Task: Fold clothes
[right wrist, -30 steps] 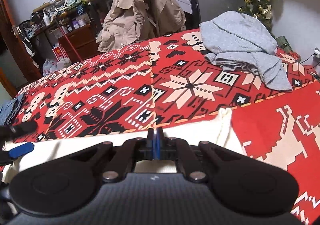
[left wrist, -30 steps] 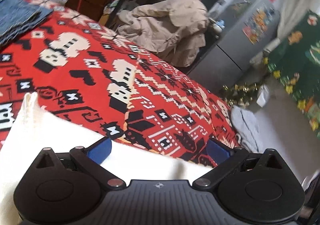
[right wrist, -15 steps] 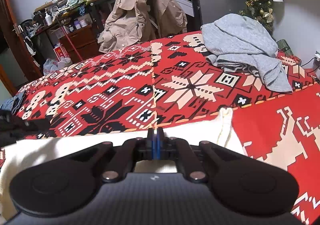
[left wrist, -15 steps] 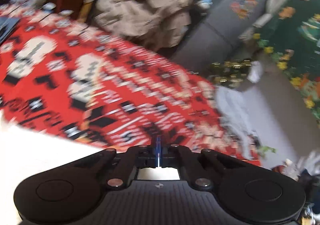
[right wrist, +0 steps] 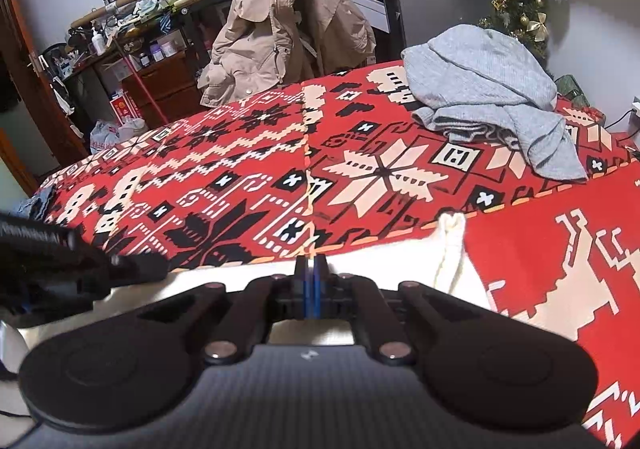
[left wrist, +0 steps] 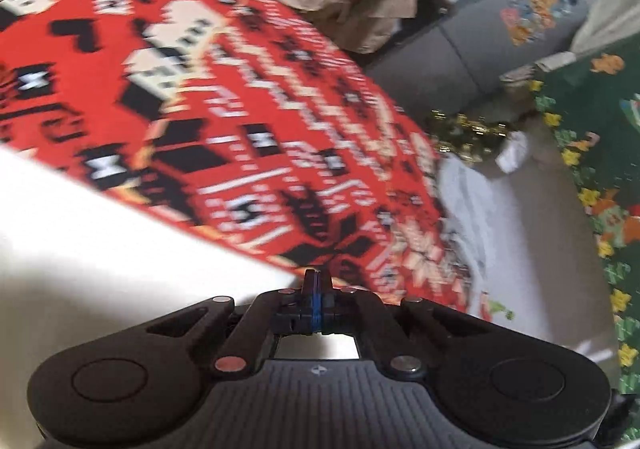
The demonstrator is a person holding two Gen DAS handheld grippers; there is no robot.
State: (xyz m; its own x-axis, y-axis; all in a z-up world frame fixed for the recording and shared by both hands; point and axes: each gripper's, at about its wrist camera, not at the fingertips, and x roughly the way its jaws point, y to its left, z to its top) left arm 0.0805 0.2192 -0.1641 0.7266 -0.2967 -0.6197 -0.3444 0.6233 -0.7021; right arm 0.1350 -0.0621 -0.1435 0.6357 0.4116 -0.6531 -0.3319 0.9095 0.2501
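Note:
A white garment [right wrist: 384, 265] lies at the near edge of a bed with a red patterned blanket [right wrist: 360, 177]. My right gripper [right wrist: 310, 269] is shut on the garment's near edge. My left gripper [left wrist: 316, 281] is shut on the same white garment [left wrist: 100, 249], which fills the lower left of its blurred view. The left gripper also shows at the left of the right wrist view [right wrist: 80, 265].
A crumpled grey garment [right wrist: 492, 89] lies on the bed's far right. A beige jacket [right wrist: 288, 33] hangs on a chair beyond the bed. Cluttered shelves [right wrist: 136, 17], a grey fridge [left wrist: 520, 25] and a small Christmas tree [right wrist: 520, 9] stand behind.
My left gripper has closed from open onto the white garment and swung right. My right gripper has stayed shut and nearly still.

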